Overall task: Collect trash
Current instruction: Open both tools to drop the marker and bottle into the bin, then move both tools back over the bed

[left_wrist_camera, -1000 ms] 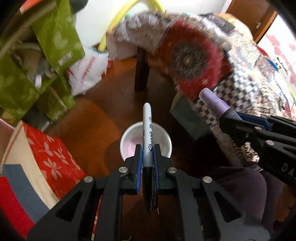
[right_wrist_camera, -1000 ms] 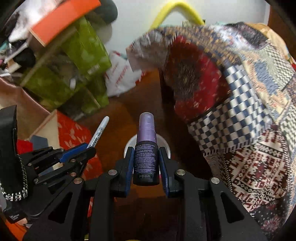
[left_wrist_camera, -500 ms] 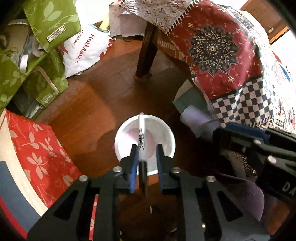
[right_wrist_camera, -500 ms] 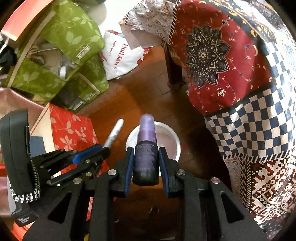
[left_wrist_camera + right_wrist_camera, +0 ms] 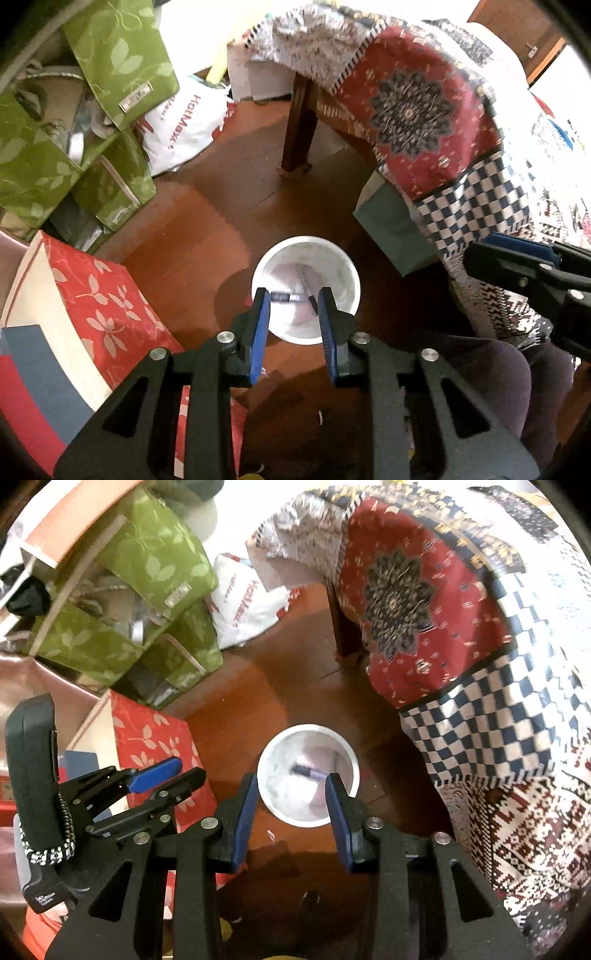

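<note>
Trash, a marker (image 5: 289, 296) and a small purple bottle (image 5: 309, 771), lies in the white bin (image 5: 349, 269) just below the left gripper (image 5: 291, 314) and right gripper (image 5: 291, 796), jaws just opened and empty; dipping lower could tip the light bin.

Green leaf-print bags (image 5: 122, 62) (stacked) sit near a patchwork quilt (image 5: 424, 110).

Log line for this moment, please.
left gripper: jaws just opened, empty | right gripper: jaws just opened, empty | marker, purple spray bottle: inside white bin | phase: drop done
</note>
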A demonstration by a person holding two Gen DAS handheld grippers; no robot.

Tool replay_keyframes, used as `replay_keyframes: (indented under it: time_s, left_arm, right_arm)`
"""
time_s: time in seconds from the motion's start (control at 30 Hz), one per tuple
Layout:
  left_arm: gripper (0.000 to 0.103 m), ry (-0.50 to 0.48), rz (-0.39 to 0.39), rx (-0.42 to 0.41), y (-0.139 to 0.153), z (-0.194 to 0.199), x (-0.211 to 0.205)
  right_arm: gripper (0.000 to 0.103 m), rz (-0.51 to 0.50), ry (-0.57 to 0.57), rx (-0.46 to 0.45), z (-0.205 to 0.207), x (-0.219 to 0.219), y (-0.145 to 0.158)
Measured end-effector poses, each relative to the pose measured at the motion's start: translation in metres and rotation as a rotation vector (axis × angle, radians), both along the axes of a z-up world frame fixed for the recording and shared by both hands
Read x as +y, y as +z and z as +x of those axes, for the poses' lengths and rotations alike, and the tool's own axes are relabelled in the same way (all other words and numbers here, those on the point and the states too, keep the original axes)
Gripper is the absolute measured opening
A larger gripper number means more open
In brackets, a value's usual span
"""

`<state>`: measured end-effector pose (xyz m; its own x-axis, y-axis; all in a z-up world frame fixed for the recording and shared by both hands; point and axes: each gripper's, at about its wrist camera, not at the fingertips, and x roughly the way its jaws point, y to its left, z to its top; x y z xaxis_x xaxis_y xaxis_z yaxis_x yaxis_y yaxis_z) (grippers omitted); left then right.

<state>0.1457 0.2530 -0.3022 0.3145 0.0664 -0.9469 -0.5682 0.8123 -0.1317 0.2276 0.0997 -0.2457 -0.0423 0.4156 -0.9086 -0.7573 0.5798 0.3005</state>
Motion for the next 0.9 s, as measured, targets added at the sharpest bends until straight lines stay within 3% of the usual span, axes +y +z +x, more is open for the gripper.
replay_keyframes:
  time_s: [0.37, 0.63, 0.9]
  left_arm:
    - [0.024, -0.024, 0.127, -0.146, 0.087, -0.017, -0.038]
    - [0.024, -0.099, 0.193, -0.272, 0.150, -0.015, -0.088]
    - [0.025, -0.201, 0.218, -0.371, 0.192, 0.003, -0.149]
  right_arm:
    - [0.035, 0.130, -0.098, -0.089, -0.006, -0.060, 0.066]
    - [0.035, 0.217, -0.196, -0.230, -0.011, -0.121, 0.124]
    - [0.035, 0.261, -0.321, -0.370, -0.016, -0.190, 0.162]
